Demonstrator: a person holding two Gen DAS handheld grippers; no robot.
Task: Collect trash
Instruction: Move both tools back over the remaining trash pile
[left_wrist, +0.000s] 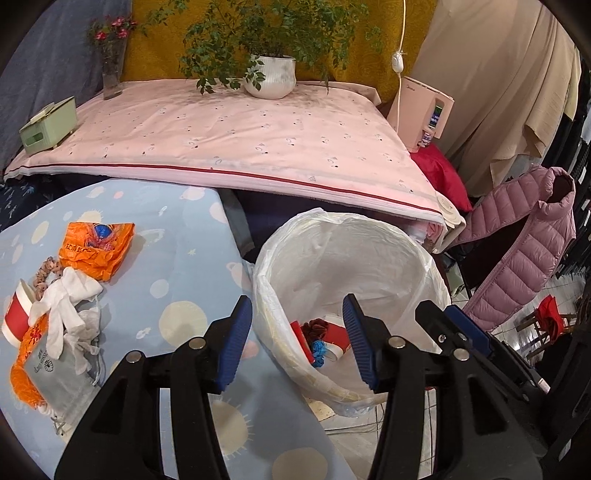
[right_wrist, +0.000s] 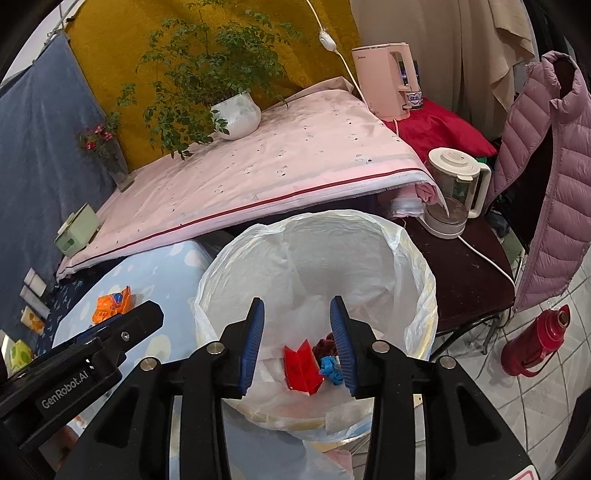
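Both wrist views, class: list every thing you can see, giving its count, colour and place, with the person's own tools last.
Bin: one, white liner, beside the blue table.
Trash in the bin: red packet, blue scrap, dark red scrap.
Orange bag: one, on blue table.
White gloves: on blue table, left.
Red-and-white cup: one, left edge.
Potted plant: one, white pot, on pink cloth.
Green box: one, pink cloth's left.
Kettle: one, white, right.
Flask: one, red, floor.
Jacket: one, mauve, right.
Left tool: open, empty.
Right tool: open, above bin.

potted plant (left_wrist: 269, 75), puffer jacket (left_wrist: 517, 251), red thermos (right_wrist: 535, 341)
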